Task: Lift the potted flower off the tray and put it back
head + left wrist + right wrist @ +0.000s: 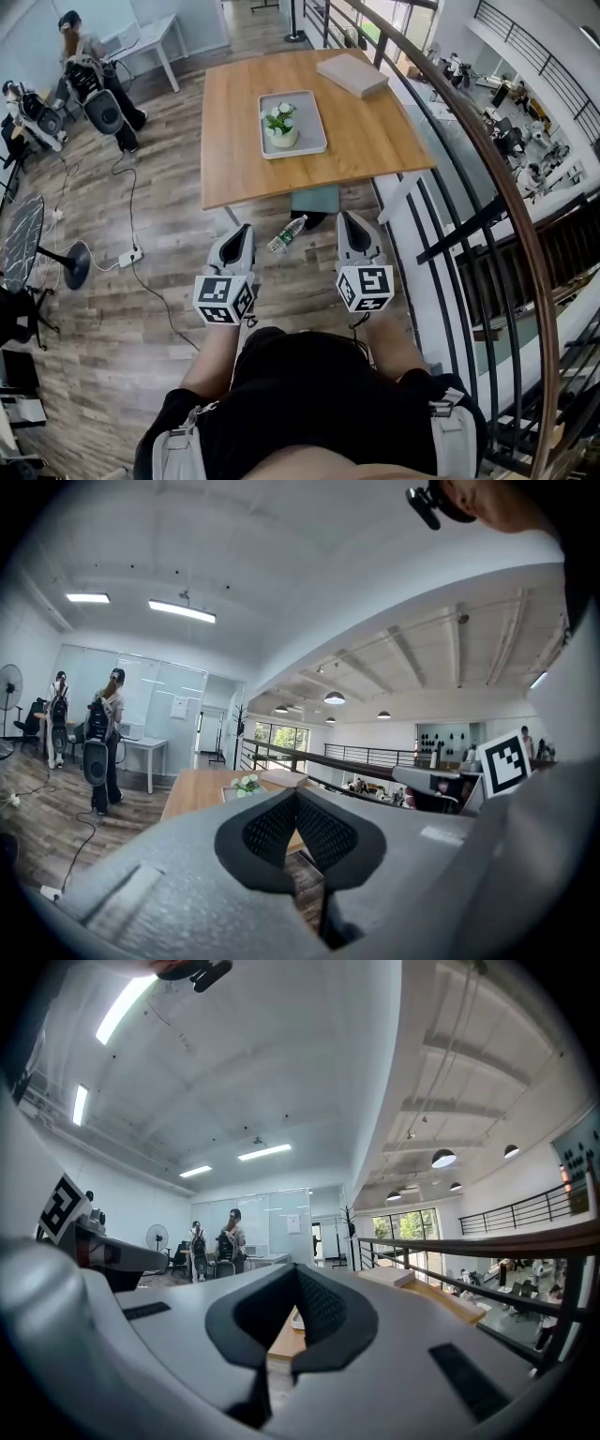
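Upper centre of the head view: the potted flower [281, 126], white blooms in a round pale pot, stands in the shallow rectangular tray [313, 141] on a smooth wooden table [375, 141]. Lower centre: the left gripper [243, 229] and right gripper [348, 217], grey shells with ribbed black pads, are both clenched empty, short of the table's near edge. A plastic bottle [287, 234] lies between them, and a curved railing [506, 187] bounds the right.

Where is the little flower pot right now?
In the head view, the potted flower sits on the grey tray near the middle of the wooden table, with a flat box beyond it toward the table's far right corner.
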`<state>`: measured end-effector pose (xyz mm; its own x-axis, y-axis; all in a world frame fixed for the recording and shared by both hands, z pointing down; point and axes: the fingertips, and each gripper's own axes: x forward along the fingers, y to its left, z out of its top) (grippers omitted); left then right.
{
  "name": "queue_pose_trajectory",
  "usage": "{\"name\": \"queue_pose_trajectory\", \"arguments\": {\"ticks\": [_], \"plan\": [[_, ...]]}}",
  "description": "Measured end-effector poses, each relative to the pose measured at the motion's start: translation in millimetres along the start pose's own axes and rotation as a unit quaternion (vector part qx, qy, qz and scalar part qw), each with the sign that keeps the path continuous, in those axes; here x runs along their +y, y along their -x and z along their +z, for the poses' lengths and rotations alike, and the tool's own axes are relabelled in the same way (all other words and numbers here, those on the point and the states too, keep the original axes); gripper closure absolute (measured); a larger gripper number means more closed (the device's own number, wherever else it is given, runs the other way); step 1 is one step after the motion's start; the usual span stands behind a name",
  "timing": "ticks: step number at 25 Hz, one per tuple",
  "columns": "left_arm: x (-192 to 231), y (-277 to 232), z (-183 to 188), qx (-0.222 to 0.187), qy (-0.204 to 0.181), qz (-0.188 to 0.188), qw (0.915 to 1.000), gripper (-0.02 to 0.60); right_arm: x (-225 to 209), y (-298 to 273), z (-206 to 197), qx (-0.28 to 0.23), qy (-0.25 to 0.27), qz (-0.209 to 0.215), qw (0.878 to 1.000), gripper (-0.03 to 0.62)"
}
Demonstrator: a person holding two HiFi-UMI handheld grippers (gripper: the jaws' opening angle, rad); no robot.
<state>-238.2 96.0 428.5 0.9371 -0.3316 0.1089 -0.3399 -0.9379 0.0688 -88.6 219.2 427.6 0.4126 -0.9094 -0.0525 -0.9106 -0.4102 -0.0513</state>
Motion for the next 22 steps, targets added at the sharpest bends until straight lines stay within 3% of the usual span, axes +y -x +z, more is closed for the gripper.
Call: {"name": "queue_pose_trajectory", "arguments": {"ticks": [11, 22], "plan": [[36, -59, -15, 0.003, 0.002, 0.015, 0.9999, 0.569, -12, -75, -26, 0.008, 0.001, 0.026, 1.0, 0.597], [123, -190, -3, 0.001, 0.017, -0.015, 0.9997, 0.569, -27, -218, -36, 0.023, 0.027, 0.025, 0.999, 0.595]]}}
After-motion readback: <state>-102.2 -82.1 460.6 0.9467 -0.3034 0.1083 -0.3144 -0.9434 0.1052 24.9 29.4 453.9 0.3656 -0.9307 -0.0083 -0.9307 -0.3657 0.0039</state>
